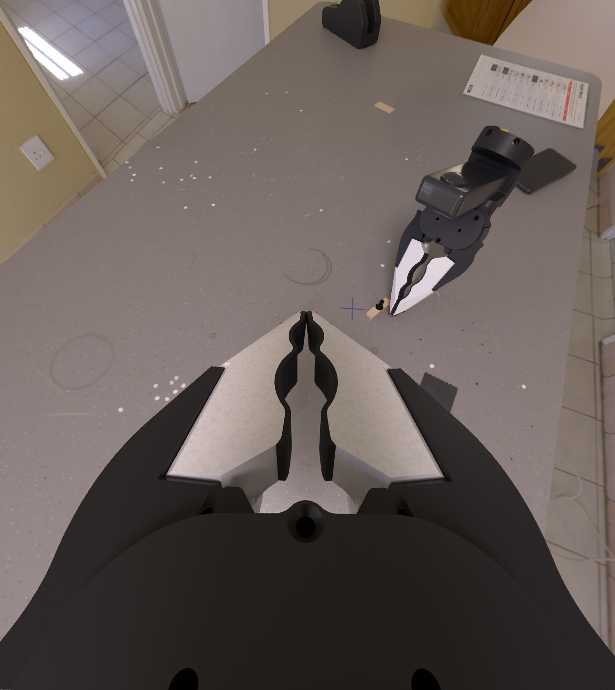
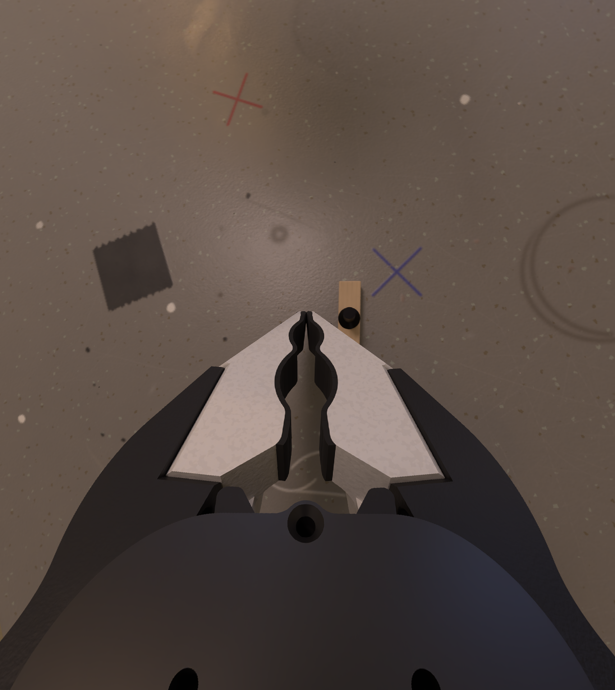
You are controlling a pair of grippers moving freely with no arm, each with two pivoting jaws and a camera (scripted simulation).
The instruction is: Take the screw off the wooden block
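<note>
Wooden block (image 2: 350,310) seen lying flat on grey speckled surface (image 2: 485,373), black screw (image 2: 348,316) seated upright in it. Blue cross mark (image 2: 397,272) drawn just beside block. Right gripper (image 2: 306,313) held low, fingertips pressed together on nothing, tips just beside block. Left gripper (image 1: 306,313) likewise closed and empty, held well apart from block (image 1: 376,309). Printed sheet (image 1: 526,90) seen at far edge.

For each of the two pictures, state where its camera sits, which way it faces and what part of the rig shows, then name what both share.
Left wrist view: sits on the left gripper, high, facing along the grey table; shut fingers fill the foreground, right gripper beyond.
Right wrist view: sits on the right gripper, facing steeply down, fingers shut.
Shared: wooden block, screw, blue cross.
</note>
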